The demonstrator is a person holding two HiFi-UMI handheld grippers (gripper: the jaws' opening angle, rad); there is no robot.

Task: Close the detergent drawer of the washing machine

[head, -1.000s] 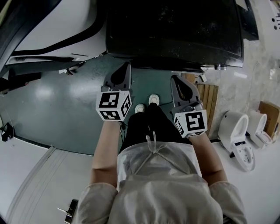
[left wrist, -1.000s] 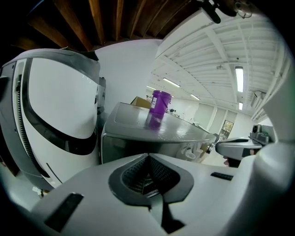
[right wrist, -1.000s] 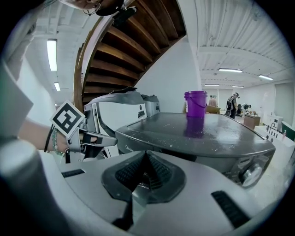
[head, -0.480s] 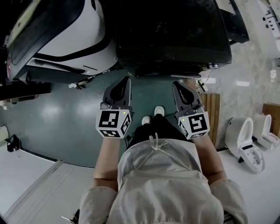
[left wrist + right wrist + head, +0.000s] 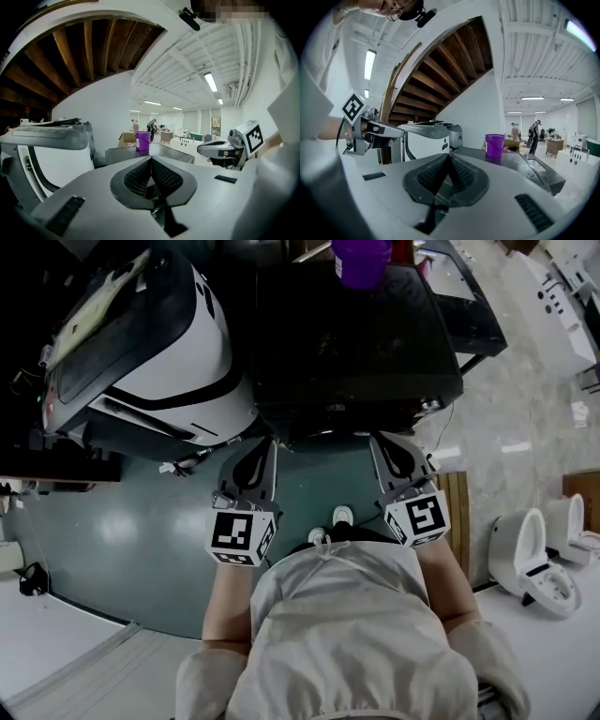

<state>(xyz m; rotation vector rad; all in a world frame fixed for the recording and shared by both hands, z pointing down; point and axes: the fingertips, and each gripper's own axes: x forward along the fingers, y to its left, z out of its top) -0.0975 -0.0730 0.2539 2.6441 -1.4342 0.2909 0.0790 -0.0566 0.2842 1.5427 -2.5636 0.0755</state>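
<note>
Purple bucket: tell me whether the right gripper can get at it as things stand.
Probably, with a stretch. The right gripper hangs at the near edge of the dark machine, the purple bucket stands at its far side, and the top between them looks bare. The gripper's jaws are together.

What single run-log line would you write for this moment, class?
left claw: shut, empty | right claw: shut, empty | both held before dark machine | purple bucket on its top

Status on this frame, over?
Left gripper, right gripper shut, empty. Both held before black washing machine; drawer not made out. Purple bucket on top.
</note>
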